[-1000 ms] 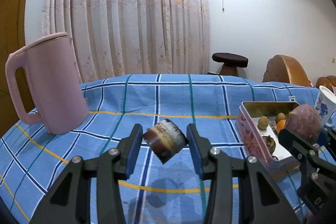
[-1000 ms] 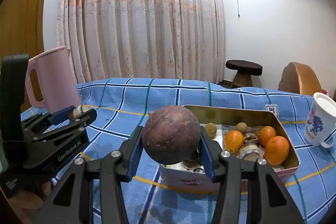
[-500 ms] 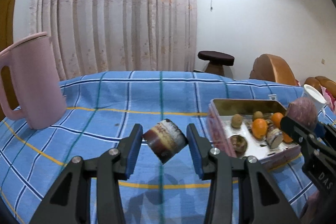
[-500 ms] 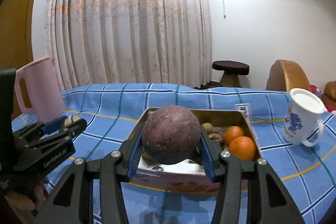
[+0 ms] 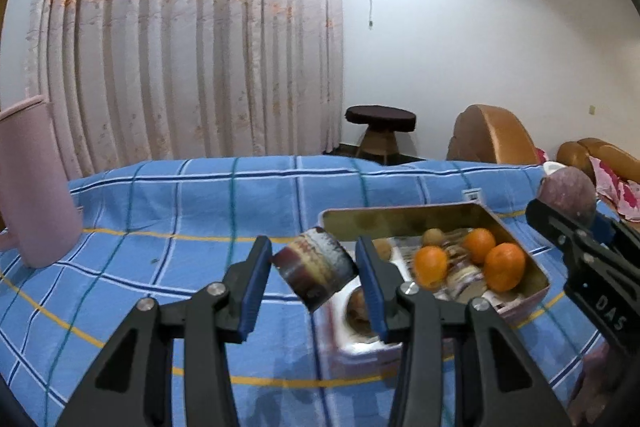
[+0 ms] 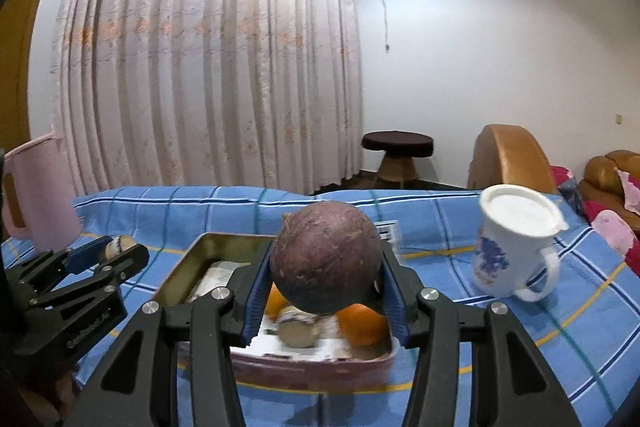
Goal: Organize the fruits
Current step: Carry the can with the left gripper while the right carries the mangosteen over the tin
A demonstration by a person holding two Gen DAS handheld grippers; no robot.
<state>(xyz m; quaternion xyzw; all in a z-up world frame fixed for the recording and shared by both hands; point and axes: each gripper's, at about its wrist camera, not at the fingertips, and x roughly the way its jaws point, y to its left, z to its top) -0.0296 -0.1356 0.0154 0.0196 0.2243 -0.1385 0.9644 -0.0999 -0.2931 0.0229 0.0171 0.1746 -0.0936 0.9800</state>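
— Blue checked cloth covers the surface (image 5: 200, 211) you work over. What sits nearest you?

— Your left gripper (image 5: 314, 267), jaws clamped on a tilted brown-and-white striped chunk (image 5: 315, 271), just at the near left corner of the tin box (image 6: 188, 267). Your right gripper (image 6: 326, 273) has its jaws clenched on a round purple fruit (image 6: 326, 263), held above the tin box.

— And in the tin box?

— Oranges (image 5: 505, 265) and small brown fruits (image 5: 433, 237).

— Farther off?

— Right of the tin box stands a white mug (image 6: 510, 239) with blue flowers; well left of it, a pink jug (image 5: 32, 187). Beyond hang curtains (image 5: 180, 47).
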